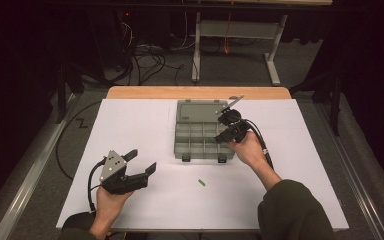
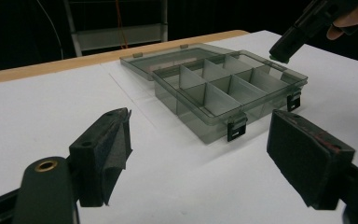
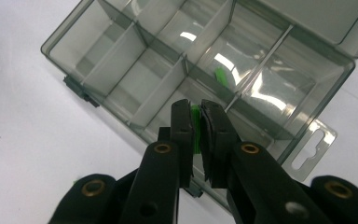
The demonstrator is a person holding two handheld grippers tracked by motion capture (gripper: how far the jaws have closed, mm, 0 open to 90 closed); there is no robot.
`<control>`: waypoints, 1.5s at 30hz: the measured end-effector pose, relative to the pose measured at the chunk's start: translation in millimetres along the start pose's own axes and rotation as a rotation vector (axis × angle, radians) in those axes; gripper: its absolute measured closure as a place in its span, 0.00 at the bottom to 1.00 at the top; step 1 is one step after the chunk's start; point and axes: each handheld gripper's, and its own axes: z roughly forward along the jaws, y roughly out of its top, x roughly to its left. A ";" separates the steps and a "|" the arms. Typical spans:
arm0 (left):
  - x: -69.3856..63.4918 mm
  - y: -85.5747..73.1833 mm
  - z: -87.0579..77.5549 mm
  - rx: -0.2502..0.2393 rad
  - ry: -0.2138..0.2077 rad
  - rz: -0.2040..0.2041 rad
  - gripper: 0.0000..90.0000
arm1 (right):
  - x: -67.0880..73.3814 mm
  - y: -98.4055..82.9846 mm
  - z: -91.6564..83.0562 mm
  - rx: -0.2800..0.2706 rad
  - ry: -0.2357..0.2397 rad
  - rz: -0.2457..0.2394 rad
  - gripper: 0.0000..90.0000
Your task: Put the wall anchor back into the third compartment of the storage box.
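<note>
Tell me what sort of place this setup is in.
Probably a lab or recording room, not a home: a white-covered table in a dark room, loose cables on the floor behind it, a metal-framed bench beyond, and a person holding a left gripper and a right gripper.

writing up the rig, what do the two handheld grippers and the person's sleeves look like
Both grippers are black, each with two flat padded jaws and brass-coloured rivets. The left gripper carries a grey three-cornered plate with dark dots and trails a black cable. The right gripper trails a black cable too. The sleeves are dark olive.

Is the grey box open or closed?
Open: the grey box has its lid flat behind it, dividers showing.
</note>
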 end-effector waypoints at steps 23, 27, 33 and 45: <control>-0.1 0.0 0.6 0.001 -0.015 -0.006 0.24 | -9.6 22.0 18.6 0.002 -0.023 0.031 0.96; 0.0 0.1 0.0 -0.002 -0.015 -0.007 0.24 | -10.5 25.3 24.7 0.004 -0.030 0.035 0.95; -0.1 0.2 -0.2 -0.002 -0.016 -0.006 0.24 | -12.3 28.5 33.0 0.003 -0.048 0.035 0.95; -0.4 0.2 0.3 -0.001 -0.018 -0.006 0.24 | -15.5 29.6 40.5 0.012 -0.058 0.048 0.95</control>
